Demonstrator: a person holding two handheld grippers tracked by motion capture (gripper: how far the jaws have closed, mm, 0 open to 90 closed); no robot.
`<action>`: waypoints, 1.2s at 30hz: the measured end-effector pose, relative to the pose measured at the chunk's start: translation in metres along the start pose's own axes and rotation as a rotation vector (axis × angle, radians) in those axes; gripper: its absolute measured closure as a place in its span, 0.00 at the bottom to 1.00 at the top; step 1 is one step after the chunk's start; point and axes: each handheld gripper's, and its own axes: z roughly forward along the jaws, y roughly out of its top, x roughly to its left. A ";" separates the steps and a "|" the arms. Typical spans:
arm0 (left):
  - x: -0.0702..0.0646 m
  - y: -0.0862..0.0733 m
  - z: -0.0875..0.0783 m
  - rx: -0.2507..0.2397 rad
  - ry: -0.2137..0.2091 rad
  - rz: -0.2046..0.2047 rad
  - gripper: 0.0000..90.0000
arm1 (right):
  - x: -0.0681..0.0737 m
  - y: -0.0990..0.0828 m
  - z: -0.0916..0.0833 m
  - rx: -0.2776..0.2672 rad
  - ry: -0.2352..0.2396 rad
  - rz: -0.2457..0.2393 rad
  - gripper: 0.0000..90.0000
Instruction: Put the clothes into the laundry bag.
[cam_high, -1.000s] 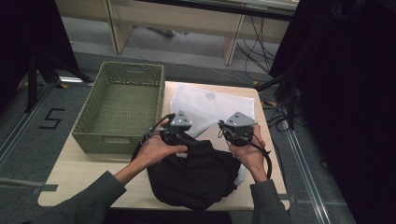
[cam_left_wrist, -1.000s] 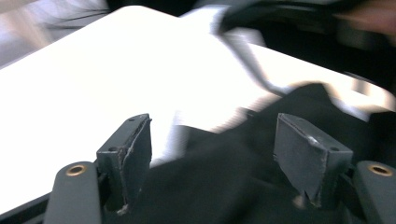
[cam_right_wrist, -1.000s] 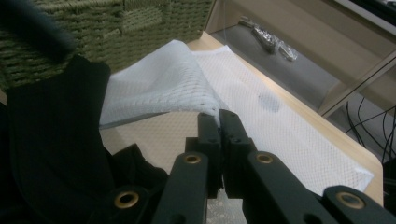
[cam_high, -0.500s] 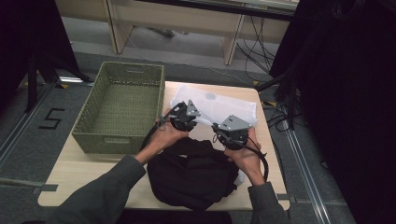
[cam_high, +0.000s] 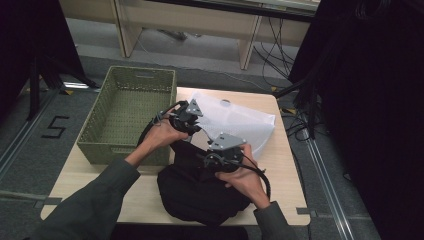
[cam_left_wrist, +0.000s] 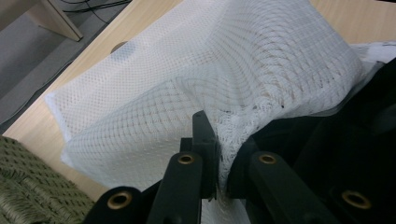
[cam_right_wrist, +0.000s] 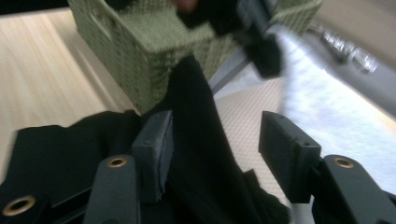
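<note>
The left tool (cam_left_wrist: 212, 154) is pinching the edge of the white mesh bag (cam_left_wrist: 196, 88), lifting it off the desk (cam_high: 100, 175). The right tool (cam_right_wrist: 229, 154) is gaping wide, its jaws straddling a fold of the black garment (cam_high: 200, 190), which is lying just behind the bag's raised mouth, nearer the right hand. A green basket (cam_high: 125, 150) is sitting beside them, with grey floor beyond.
</note>
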 end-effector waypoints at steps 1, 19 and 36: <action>0.000 0.000 -0.001 -0.004 -0.008 -0.006 0.95 | 0.001 0.000 0.009 0.008 0.001 0.015 0.49; -0.005 -0.004 -0.009 -0.002 -0.046 0.038 0.95 | -0.049 -0.043 0.042 0.364 -0.223 0.012 0.84; -0.012 -0.003 0.008 0.003 -0.074 -0.001 0.97 | -0.018 -0.063 -0.104 0.079 0.048 0.181 0.40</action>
